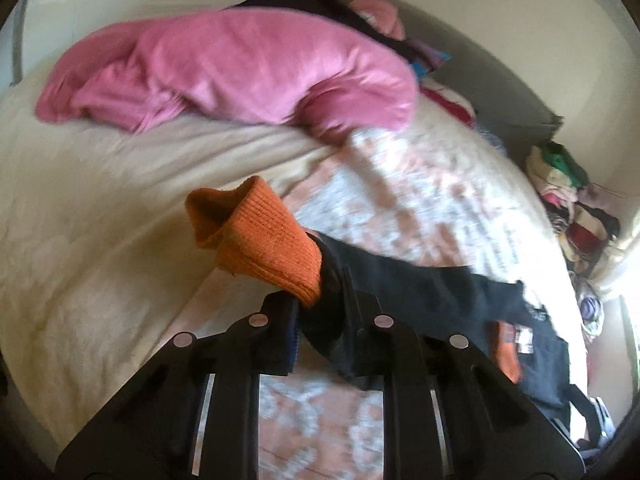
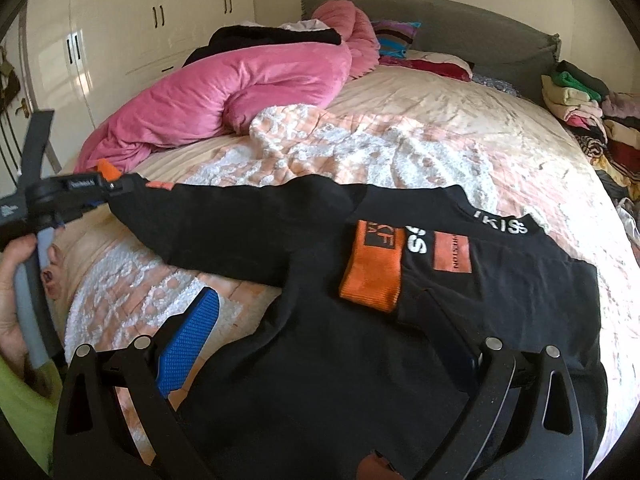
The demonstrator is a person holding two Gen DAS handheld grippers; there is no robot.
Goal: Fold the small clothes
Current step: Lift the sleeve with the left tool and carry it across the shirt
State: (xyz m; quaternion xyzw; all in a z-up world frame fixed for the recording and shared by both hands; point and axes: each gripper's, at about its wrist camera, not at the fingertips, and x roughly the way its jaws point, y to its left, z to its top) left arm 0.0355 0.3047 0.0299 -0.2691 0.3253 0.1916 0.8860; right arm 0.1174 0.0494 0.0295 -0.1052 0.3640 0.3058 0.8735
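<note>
Support: wide bed (image 2: 460,104) covered by a peach-and-white patterned bedspread.
Near: black long-sleeved top with orange cuffs (image 2: 360,320) is spread flat.
Far left: bunched pink plush blanket (image 2: 224,96).
Far right: stacked folded clothes (image 2: 580,100).

Cream wardrobe (image 2: 120,28) standing at 10 o'clock. Grey headboard (image 2: 460,24) sitting at 1 o'clock. Daylight glaring at 4 o'clock.

The left tool (image 1: 320,300) is clamped on a sleeve cuff (image 1: 260,236); a hand (image 2: 16,280) grips its handle at frame left. The right tool (image 2: 340,344) gapes wide at the lower frame.
</note>
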